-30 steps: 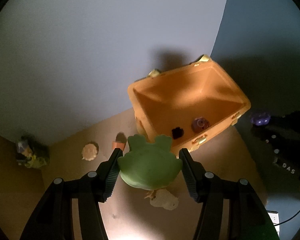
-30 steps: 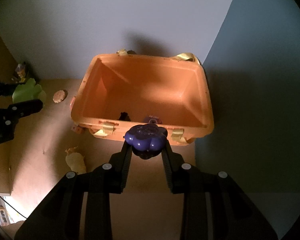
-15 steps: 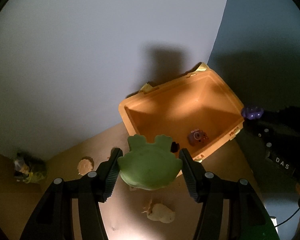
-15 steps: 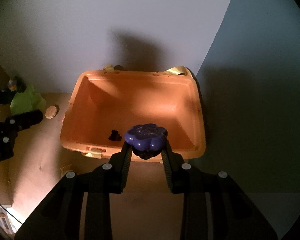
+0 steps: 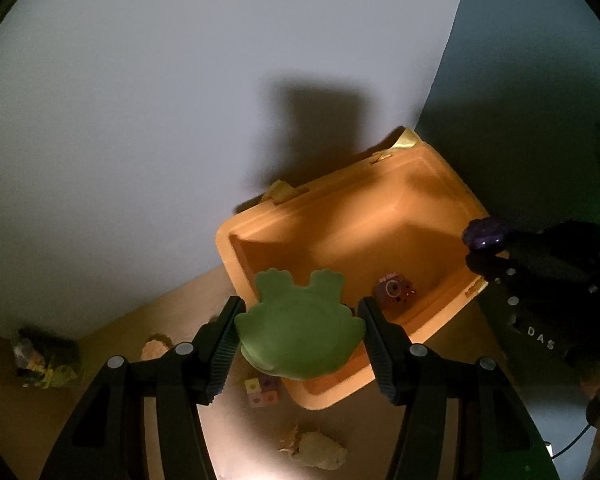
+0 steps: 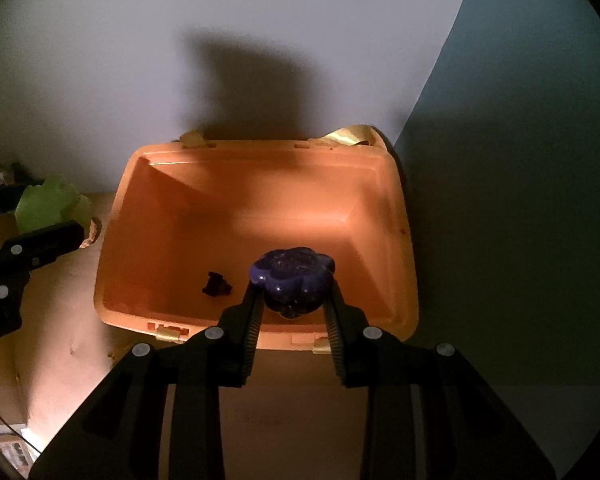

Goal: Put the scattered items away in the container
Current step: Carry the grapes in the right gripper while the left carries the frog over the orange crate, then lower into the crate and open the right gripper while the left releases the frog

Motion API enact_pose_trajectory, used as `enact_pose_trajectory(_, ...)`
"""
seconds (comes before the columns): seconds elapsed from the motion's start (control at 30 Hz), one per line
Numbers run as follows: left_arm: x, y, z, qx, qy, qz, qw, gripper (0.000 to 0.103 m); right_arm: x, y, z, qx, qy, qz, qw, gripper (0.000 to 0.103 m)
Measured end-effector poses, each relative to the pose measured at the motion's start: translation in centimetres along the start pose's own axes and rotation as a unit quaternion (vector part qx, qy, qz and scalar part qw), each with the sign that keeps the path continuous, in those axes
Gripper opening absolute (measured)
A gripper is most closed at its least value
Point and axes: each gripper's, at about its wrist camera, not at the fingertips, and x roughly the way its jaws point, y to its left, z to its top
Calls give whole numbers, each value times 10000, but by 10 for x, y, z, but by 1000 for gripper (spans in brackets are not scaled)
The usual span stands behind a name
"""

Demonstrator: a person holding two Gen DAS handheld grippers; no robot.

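Your left gripper (image 5: 300,320) is clamped on the green frog (image 5: 298,330), held over the near corner of the orange bin (image 5: 440,168). Your right gripper (image 6: 293,300) grips the purple flower (image 6: 292,270) above the bin's (image 6: 260,152) near wall. Inside lie a purple toy (image 5: 396,292) and a black piece (image 6: 217,284).

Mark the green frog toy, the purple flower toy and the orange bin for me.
green frog toy (image 5: 298,330): left wrist view, middle of its flat back.
purple flower toy (image 6: 291,270): right wrist view, top of its petals.
orange bin (image 6: 260,151): right wrist view, far rim.
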Motion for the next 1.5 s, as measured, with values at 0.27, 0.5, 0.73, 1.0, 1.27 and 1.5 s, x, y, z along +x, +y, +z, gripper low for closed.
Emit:
enact_pose_trajectory(0.27,31,-6,8,34,173,-110,9998,54,21,-1,4,-38,173,-9,9998,27)
enact_pose_trajectory(0.5,53,-10,11,60,288,-191,9994,54,39,-4,8,-17,290,18,9996,27)
enact_pose_trajectory(0.73,72,-12,13,134,379,-80,9992,54,61,-5,9,2,437,96,9990,27)
enact_pose_trajectory(1.0,89,-19,13,208,372,-43,9991,54,86,-7,8,-52,576,82,9983,27)
enact_pose_trajectory(1.27,104,-22,13,262,439,2,9987,54,101,-14,8,-55,677,55,9977,27)
enact_pose_trajectory(1.5,112,-22,17,294,545,12,9981,54,112,-15,9,-72,810,62,9967,27)
